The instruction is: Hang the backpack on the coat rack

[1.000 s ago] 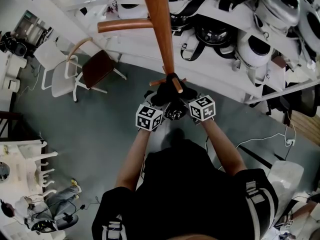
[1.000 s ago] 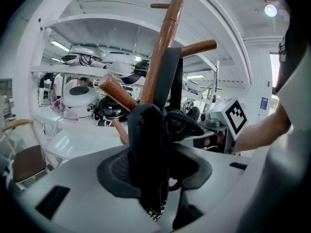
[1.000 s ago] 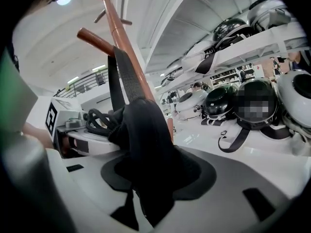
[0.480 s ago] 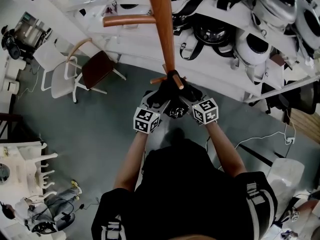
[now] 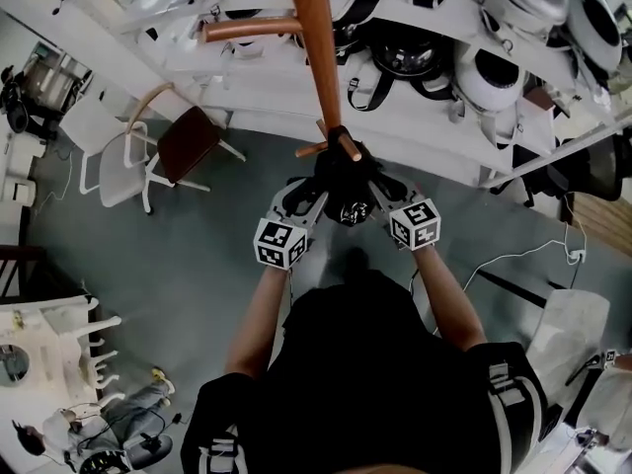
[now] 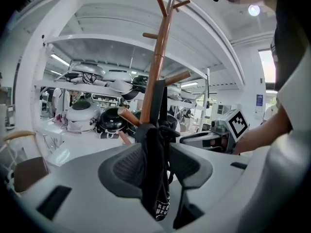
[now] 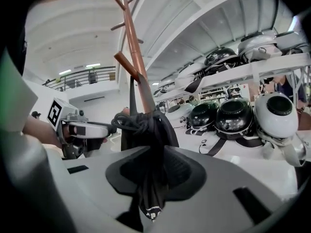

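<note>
black backpack (image 5: 346,176) against red-brown wood, white and grey around it
the coat rack (image 5: 314,57) is warm reddish-brown wood, pegs included; the backpack's strap end carries small white lettering (image 6: 163,208). the floor (image 5: 188,255) is dull grey, the shelving (image 5: 276,92) across the top of the frame white. on it sit glossy helmets, one white (image 7: 281,111), one black (image 7: 233,111). at upper left a chair (image 5: 193,138) has a dark brown seat and pale frame. the person's top (image 5: 365,363) is black.
</note>
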Demonstrator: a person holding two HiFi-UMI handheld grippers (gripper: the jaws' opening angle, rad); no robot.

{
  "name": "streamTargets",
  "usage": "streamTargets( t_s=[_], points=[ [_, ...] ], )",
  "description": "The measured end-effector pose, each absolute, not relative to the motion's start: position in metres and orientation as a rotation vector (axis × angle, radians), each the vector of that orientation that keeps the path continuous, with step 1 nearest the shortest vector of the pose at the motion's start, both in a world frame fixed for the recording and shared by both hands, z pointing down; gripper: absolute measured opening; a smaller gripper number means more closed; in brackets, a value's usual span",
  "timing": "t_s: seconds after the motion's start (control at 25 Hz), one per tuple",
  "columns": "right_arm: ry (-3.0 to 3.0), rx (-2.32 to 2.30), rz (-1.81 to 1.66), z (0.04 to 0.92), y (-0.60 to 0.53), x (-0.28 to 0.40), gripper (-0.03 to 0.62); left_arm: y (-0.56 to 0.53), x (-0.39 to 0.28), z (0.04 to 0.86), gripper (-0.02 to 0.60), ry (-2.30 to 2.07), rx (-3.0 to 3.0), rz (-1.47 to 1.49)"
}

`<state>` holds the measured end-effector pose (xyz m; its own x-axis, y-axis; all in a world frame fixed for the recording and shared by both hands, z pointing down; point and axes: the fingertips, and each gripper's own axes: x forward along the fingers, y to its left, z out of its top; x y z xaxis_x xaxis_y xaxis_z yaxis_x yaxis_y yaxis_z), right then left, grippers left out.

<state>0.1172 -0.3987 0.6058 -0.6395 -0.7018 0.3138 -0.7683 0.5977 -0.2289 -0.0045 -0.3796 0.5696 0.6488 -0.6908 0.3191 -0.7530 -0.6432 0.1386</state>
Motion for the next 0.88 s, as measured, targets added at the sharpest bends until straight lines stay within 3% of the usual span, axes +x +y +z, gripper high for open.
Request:
streamTargets(
  t_s=[0.12, 0.32, 0.88],
  points=[
    [-2.624, 1.274, 0.495, 0.602, -0.389, 0.118, 0.061, -0.372, -0.006, 0.567, 0.166, -1.141, 2.63, 0.338],
    [-2.614, 1.33, 0.471, 0.594, -0.371, 0.115, 0.017, -0.358, -0.012, 0.56, 0.062, -1.085, 2.667, 0.313],
    [-2.505, 1.453, 0.392, 0.585, -0.324, 0.077, 0.014, -0.321, -0.052, 0.551, 0.035, -0.977, 2.727, 0.304]
  ],
)
